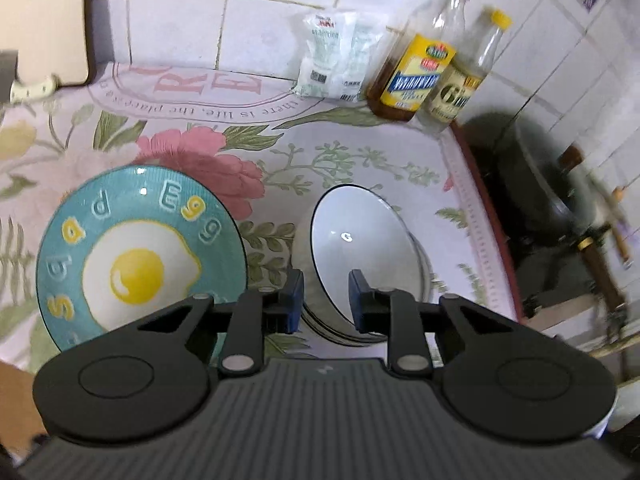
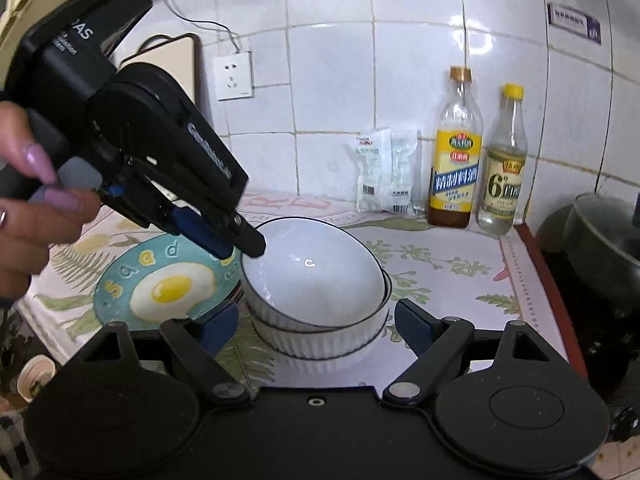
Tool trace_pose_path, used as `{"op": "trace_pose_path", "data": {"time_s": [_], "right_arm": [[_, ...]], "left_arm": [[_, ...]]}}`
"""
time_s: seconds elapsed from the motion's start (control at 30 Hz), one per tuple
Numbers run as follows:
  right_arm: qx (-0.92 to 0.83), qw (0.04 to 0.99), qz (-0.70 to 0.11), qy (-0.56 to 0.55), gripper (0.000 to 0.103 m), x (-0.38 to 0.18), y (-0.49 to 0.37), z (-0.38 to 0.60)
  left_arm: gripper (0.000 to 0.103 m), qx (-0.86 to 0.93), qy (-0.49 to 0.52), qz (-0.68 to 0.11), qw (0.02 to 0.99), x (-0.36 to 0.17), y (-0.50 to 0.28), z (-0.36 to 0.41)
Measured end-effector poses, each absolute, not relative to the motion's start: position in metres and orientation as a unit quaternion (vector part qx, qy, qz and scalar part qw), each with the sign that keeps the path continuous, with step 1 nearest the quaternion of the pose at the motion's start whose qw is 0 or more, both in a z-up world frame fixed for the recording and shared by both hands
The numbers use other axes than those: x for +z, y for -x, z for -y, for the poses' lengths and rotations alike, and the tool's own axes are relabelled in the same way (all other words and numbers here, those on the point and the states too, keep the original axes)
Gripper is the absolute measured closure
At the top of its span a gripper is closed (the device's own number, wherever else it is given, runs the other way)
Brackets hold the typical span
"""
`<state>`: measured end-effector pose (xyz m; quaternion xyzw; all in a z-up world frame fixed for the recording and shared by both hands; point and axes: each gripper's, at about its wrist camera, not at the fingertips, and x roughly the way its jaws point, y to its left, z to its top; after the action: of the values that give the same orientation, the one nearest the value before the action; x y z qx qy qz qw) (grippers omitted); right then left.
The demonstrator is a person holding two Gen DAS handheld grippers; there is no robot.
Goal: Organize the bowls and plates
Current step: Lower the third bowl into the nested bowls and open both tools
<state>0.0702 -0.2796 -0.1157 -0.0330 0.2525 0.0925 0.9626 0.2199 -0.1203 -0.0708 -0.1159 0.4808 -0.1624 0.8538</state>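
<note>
A teal plate with a fried-egg picture [image 1: 140, 252] [image 2: 168, 284] lies on the floral cloth at the left. To its right, white bowls with dark rims are stacked: the top bowl [image 1: 356, 248] [image 2: 316, 272] sits tilted in the lower bowl [image 2: 324, 336]. My left gripper [image 1: 325, 300] [image 2: 240, 244] is open, its fingers astride the top bowl's left rim. My right gripper [image 2: 316, 328] is open and empty, just in front of the stack, fingers on either side of it.
Two bottles, one with a yellow label [image 2: 456, 160] and one clear [image 2: 504, 168], and a white packet [image 2: 384, 168] stand against the tiled wall. A dark pot on the stove [image 2: 600, 248] is at the right. A wall socket [image 2: 234, 76] is behind.
</note>
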Motion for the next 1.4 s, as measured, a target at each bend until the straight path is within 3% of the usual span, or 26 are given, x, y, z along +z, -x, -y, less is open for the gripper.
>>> {"op": "trace_pose_path", "data": {"time_s": [0.47,0.67,0.77,1.03,1.17,1.4], "right_arm": [[0.12,0.964,-0.231,0.055,0.014,-0.097,-0.013,0.291],[0.116,0.963,-0.239,0.049,0.011,-0.107,-0.009,0.297],[0.113,0.96,-0.251,0.052,0.009,-0.124,-0.019,0.299],[0.114,0.964,-0.24,0.018,0.008,-0.166,-0.053,0.306],[0.121,0.962,-0.243,0.006,0.008,-0.182,-0.078,0.31],[0.136,0.962,-0.235,-0.004,0.006,-0.198,-0.112,0.311]], "left_arm": [[0.074,-0.138,0.158,-0.409,0.888,-0.082,-0.141,0.1],[0.061,-0.146,0.118,-0.371,0.909,-0.091,-0.116,0.107],[0.049,-0.163,0.132,-0.352,0.912,-0.098,-0.111,0.104],[0.04,-0.163,0.177,-0.377,0.894,-0.121,-0.129,0.103],[0.033,-0.154,0.282,-0.366,0.874,-0.131,-0.139,0.085],[0.035,-0.139,0.337,-0.414,0.834,-0.149,-0.179,0.089]]}}
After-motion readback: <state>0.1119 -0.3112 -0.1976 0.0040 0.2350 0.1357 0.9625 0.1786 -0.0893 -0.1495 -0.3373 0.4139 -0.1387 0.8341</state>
